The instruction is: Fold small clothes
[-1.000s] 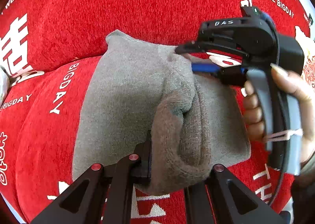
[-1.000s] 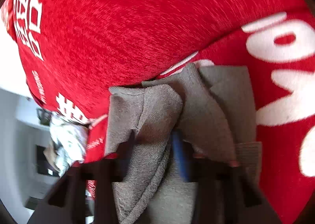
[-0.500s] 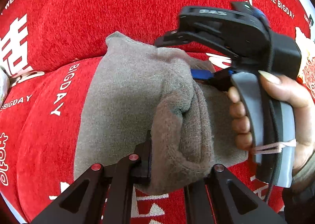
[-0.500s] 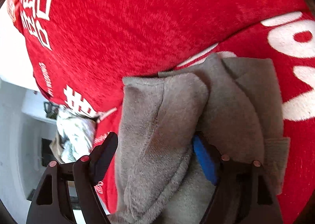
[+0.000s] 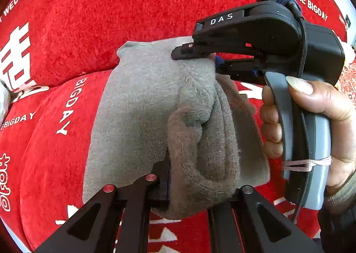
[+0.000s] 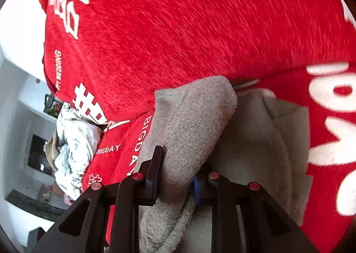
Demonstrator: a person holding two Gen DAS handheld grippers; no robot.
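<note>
A grey knitted garment (image 5: 138, 119) lies bunched on a red plush cushion (image 5: 133, 8) with white lettering. My left gripper (image 5: 193, 177) is shut on the garment's thick near edge; its right finger is hidden under the cloth. In the left wrist view my right gripper (image 5: 200, 57) reaches in from the right at the garment's far edge. The right wrist view shows the right gripper (image 6: 178, 172) closing, with a raised fold of the garment (image 6: 195, 123) pinched between its fingers and a blue pad (image 6: 195, 188) against the cloth.
A person's hand (image 5: 322, 119) holds the right gripper's handle at the right. A crumpled white patterned cloth (image 6: 73, 141) lies at the cushion's left end. Beyond the cushion's edge, far below, are a pale floor and dark furniture (image 6: 35, 157).
My right gripper spread wide around a fold of the grey garment, then closed on it, rolled and rose a little, lifting the fold. The left gripper kept still on its edge.
</note>
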